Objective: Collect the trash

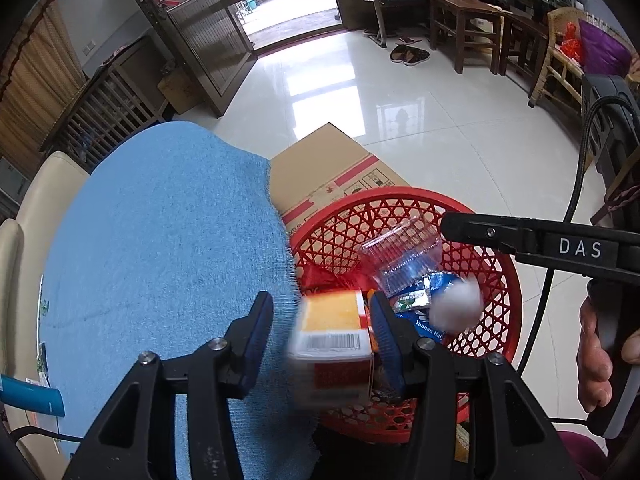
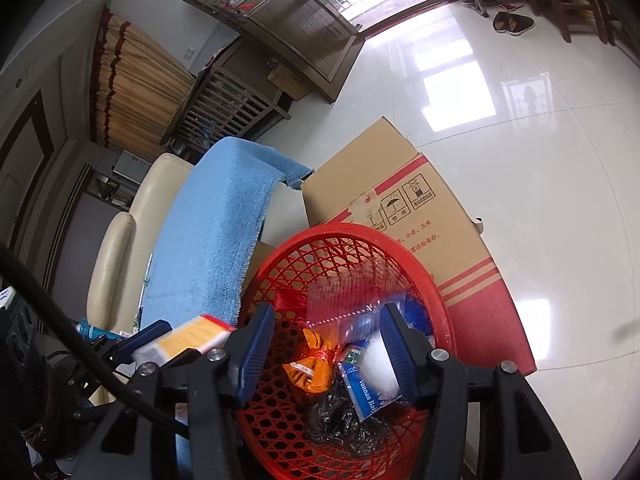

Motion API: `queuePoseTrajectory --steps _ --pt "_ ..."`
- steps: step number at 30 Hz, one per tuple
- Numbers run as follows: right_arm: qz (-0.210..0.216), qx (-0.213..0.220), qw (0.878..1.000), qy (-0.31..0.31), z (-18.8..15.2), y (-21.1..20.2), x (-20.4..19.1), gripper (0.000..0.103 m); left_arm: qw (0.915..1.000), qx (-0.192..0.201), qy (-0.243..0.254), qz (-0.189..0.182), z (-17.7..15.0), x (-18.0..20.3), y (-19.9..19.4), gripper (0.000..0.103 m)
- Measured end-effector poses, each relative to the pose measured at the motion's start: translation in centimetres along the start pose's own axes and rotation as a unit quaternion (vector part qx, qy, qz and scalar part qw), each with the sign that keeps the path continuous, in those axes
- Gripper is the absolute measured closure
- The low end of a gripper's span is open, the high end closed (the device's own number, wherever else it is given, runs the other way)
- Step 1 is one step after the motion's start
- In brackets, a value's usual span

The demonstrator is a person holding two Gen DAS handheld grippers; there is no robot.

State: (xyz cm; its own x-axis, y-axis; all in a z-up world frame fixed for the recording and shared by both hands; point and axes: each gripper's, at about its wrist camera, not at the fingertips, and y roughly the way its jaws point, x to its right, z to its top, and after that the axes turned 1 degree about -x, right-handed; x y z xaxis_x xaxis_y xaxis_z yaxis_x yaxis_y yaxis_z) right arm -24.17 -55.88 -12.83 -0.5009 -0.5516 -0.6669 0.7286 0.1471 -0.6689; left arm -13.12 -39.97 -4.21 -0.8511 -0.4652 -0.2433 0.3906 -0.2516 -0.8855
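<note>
left wrist view shows the left tongs spread wide, a blurred orange and white cardboard carton with a barcode between the pads, touching neither clearly; whether it is gripped, i cannot tell. it sits over the near rim of the red plastic lattice basket. right wrist view has the right tongs wide apart above the basket, a blurred white crumpled wad by the right pad. inside lie a clear plastic tray, an orange wrapper, a blue packet and a black plastic bag. a brown cardboard box stands behind the basket, a blue towel beside it.
</note>
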Motion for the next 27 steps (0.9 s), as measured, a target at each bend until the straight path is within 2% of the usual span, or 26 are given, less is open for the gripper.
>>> queuePoseTrajectory --steps 1,7,13,21,27 --pt "0.0 0.0 1.0 0.0 0.0 -0.1 0.0 0.044 1.0 0.003 -0.002 0.001 0.0 -0.1 -0.2 0.041" --pt "-0.002 0.007 1.0 -0.001 0.3 -0.6 -0.2 0.044 0.9997 0.017 -0.015 -0.008 -0.2 -1.0 -1.1 0.033" --pt "-0.002 0.013 1.0 -0.014 0.4 -1.1 -1.5 0.044 0.999 0.028 -0.034 -0.009 -1.4 -2.7 -2.3 0.031" --pt "0.002 0.012 0.999 -0.048 0.0 -1.3 -4.5 0.044 0.9955 0.047 -0.077 0.029 -3.5 -6.1 -4.9 0.026" --pt "0.006 0.002 0.997 -0.083 -0.9 -0.9 -7.6 0.043 0.9889 0.065 -0.115 0.067 -5.5 -8.9 -6.9 0.025"
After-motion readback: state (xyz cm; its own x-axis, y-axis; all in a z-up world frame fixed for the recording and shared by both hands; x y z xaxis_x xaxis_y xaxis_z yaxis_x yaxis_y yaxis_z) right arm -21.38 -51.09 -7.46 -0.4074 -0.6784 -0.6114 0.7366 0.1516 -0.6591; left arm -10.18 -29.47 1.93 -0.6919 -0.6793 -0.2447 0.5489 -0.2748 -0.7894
